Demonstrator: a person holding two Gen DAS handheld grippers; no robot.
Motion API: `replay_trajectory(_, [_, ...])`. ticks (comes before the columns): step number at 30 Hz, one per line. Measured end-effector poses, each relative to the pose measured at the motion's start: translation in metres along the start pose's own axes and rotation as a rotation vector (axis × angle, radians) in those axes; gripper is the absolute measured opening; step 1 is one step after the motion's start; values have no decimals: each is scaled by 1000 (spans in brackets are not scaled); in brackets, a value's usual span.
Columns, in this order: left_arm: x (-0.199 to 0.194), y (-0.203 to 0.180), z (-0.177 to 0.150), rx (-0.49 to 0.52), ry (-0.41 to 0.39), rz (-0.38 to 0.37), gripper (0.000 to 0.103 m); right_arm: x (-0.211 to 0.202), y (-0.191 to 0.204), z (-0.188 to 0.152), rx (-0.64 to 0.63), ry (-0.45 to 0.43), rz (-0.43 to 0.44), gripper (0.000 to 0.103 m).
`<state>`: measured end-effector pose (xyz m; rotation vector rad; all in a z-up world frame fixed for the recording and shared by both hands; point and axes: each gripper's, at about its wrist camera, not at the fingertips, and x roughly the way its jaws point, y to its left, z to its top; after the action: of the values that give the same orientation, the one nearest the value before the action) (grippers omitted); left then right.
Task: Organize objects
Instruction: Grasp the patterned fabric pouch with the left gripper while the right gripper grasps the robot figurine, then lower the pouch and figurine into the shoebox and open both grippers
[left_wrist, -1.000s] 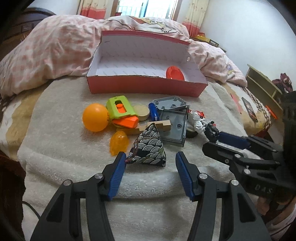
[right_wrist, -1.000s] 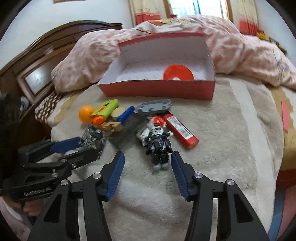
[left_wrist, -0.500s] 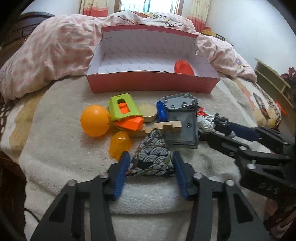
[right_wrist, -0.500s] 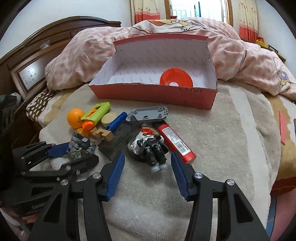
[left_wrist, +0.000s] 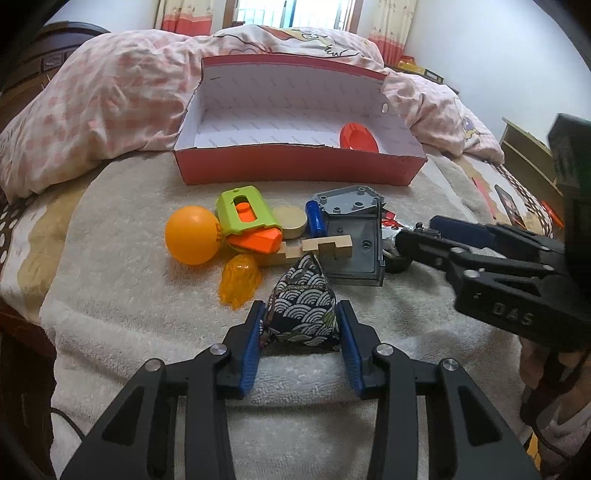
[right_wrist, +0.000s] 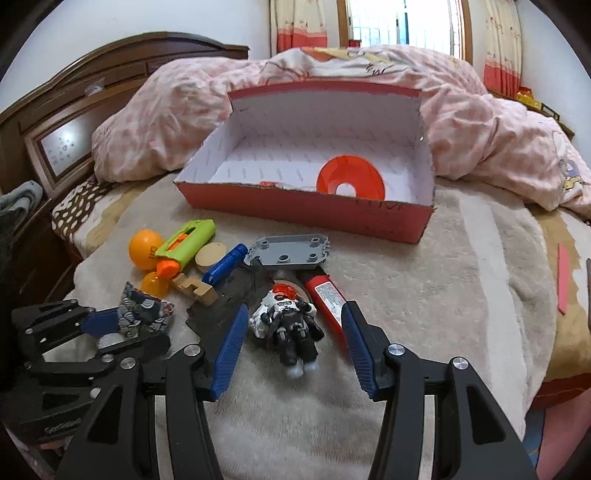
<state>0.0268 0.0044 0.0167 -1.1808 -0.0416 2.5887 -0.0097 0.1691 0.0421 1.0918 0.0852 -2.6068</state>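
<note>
In right view only: red tube (right_wrist: 326, 298) beside robot fig (right_wrist: 286, 325).

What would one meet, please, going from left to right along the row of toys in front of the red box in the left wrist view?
Orange ball → green and orange toy blaster → round tan wooden disc → blue cylinder → grey plastic plate.

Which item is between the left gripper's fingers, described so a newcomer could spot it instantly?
Start at the open red cardboard box on the beige blanket, then come toward the camera past the toy pile in front of it. Nearest, between the left gripper fingers, sits a small pyramid-shaped fabric pouch. It alone is soft cloth, black with white wave arcs; its neighbours are plastic or wood.
</note>
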Motion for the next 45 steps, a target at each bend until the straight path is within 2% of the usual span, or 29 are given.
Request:
replay_trajectory(4, [-4, 1, 1, -4, -8, -1, 38, 9, 0, -3, 9, 28, 38, 54])
replay_trajectory(5, [-4, 1, 1, -4, -11, 0, 38, 8, 0, -4, 10, 25, 40, 51])
replay_trajectory(6, [-6, 1, 2, -3, -15, -1, 38, 7, 1, -5, 11, 22, 41, 41])
replay_trajectory(17, [-15, 1, 5, -3, -36, 11, 38, -18, 4, -13, 37, -21, 55, 40])
replay_trajectory(23, [-25, -1, 18, 13, -73, 19, 38, -30, 10, -9, 35, -40, 62, 40])
replay_trajectory(29, [-29, 1, 46, 21, -101, 30, 38, -39, 11, 8, 26, -63, 68, 40])
replay_trajectory(35, [-24, 4, 75, 36, -118, 41, 38, -30, 7, 33, 26, -57, 84, 40])
replay_trajectory(45, [8, 13, 126, 33, -112, 58, 38, -3, -8, 78, 27, -49, 74, 40])
